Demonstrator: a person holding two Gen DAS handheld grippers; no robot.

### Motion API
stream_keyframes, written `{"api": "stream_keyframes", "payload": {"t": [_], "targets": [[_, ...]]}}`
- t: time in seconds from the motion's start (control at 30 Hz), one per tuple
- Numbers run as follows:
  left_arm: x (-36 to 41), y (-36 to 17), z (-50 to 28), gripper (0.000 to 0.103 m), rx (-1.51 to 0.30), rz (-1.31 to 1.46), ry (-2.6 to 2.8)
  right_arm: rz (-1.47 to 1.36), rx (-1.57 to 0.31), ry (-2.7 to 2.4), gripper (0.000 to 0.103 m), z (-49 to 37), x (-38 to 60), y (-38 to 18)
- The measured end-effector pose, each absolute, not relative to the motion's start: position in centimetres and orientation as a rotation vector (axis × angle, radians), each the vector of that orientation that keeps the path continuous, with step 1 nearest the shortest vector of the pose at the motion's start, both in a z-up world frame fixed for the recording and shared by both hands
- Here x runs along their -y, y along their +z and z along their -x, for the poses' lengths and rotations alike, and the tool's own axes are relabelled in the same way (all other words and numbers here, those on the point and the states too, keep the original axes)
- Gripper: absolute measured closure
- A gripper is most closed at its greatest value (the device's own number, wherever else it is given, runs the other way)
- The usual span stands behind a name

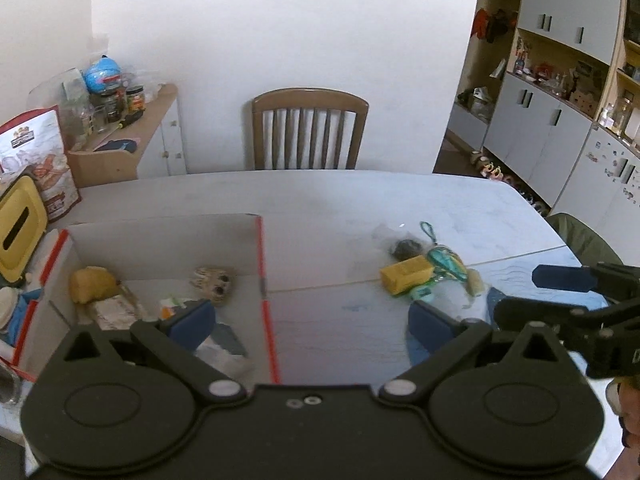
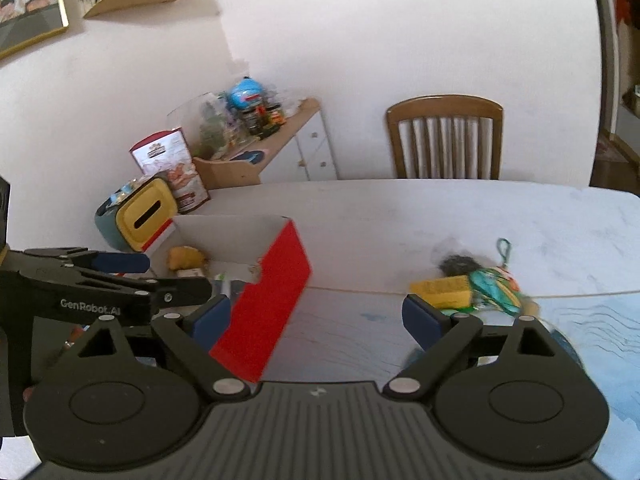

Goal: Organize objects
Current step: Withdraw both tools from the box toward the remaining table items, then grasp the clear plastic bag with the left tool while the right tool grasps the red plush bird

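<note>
A red-and-white cardboard box (image 1: 260, 248) (image 2: 276, 280) stands open on the table's left. Inside lie a small wooden-face figure (image 1: 214, 280), a yellow soft toy (image 1: 90, 282) (image 2: 186, 258) and some packets. A loose pile lies to the right: a yellow block (image 1: 404, 276) (image 2: 446, 290), a teal-green keychain toy (image 1: 444, 262) (image 2: 496, 286) and a dark round thing (image 1: 406, 248) (image 2: 458, 264). My left gripper (image 1: 310, 316) is open and empty, straddling the box's right wall. My right gripper (image 2: 316, 320) is open and empty, between the box and the pile.
A yellow tissue box (image 1: 18, 228) (image 2: 146, 214) and a snack bag (image 1: 44, 160) (image 2: 170, 168) stand left of the box. A wooden chair (image 1: 308, 132) (image 2: 444, 140) faces the table's far edge. A cluttered sideboard (image 1: 132, 136) stands at the back left. Cabinets (image 1: 552, 112) line the right.
</note>
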State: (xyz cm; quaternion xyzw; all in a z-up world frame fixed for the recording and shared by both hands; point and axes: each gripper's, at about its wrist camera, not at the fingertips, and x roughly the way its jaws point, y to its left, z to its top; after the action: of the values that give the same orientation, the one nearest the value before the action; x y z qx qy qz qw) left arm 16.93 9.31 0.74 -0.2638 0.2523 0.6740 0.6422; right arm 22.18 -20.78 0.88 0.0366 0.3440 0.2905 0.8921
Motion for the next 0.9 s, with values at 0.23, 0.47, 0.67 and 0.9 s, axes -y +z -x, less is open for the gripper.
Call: {"api": "stream_keyframes", "payload": {"t": [0.23, 0.47, 0.67, 0.9], "targets": [[-10.4, -0.6, -19.7, 0.0, -0.549, 0.621, 1.533, -0.087, -0.726, 0.538, 0.01, -22.9, 25.7, -0.1], [-11.9, -3.4, -23.0, 0.0, -0.584, 0.664, 1.477, -0.078, -0.772, 0.45, 0.01, -23.5, 30.3, -3.0], [-13.3, -6.3, -25.6, 0.0, -0.629, 0.697, 1.436, -0.002, -0.818, 0.426, 0.01, -23.7, 32.1, -6.0], [-14.6, -9.3, -28.4, 0.0, -0.686, 0.697, 1.401, 0.027, -0.851, 0.415, 0.01, -24.6, 33.6, -8.6]]}}
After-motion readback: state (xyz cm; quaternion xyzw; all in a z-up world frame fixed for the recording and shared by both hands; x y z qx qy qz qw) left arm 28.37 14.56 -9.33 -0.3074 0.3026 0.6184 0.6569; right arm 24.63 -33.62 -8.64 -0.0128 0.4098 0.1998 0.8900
